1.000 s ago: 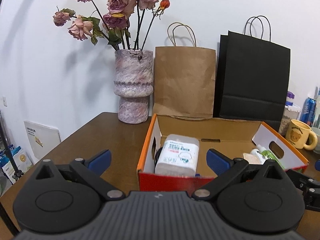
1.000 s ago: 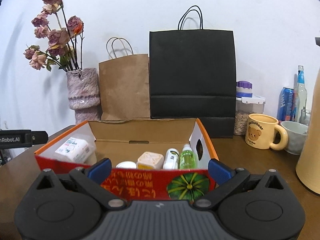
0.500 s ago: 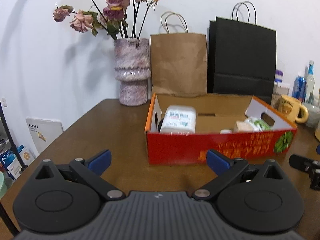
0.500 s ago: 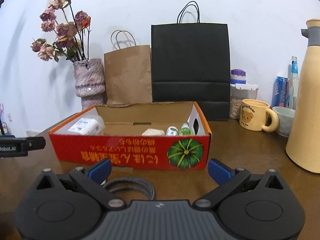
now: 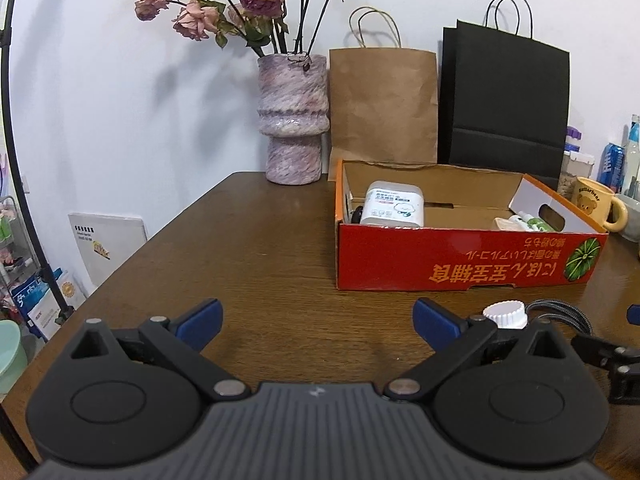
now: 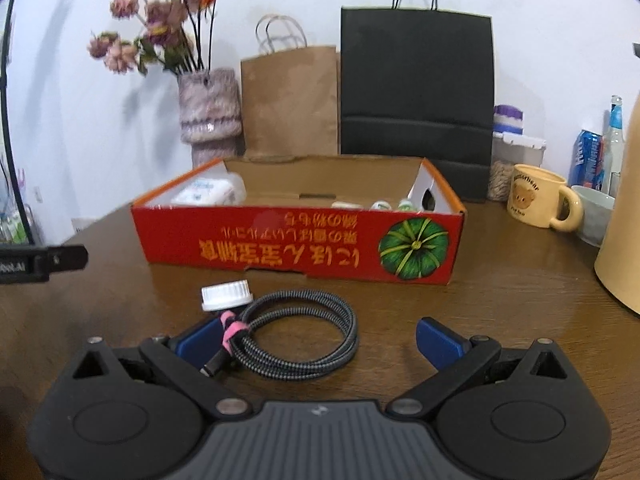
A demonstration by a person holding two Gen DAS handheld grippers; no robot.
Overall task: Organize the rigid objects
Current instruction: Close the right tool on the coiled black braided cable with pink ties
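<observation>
- the red cardboard box (image 6: 296,250) is found on the wooden table (image 5: 260,248), in front of the paper bags and beside the vase (image 5: 291,120).
- several items are already lodged inside: a white wipes pack (image 5: 394,204) at the box's left end, and small bottles (image 5: 534,222) with a pale lid at its right end.
- two items are noted outside the box, on the table just in front of its printed wall: a white bottle cap (image 6: 226,294) and a coiled braided cable (image 6: 304,334) bound with a pink tie. cap and cable lie touching or nearly so.
- the left gripper (image 5: 316,322) is seen with its jaws spread wide and nothing between them, over bare table.
- the right gripper (image 6: 320,344) is likewise spread and empty; the cable lies between its fingers, nearer the left finger.
- the task is judged largely done but unfinished: cap and cable are presumably still to be boxed.
- the cable is judged the likelier next pickup, given the right gripper's position.
</observation>
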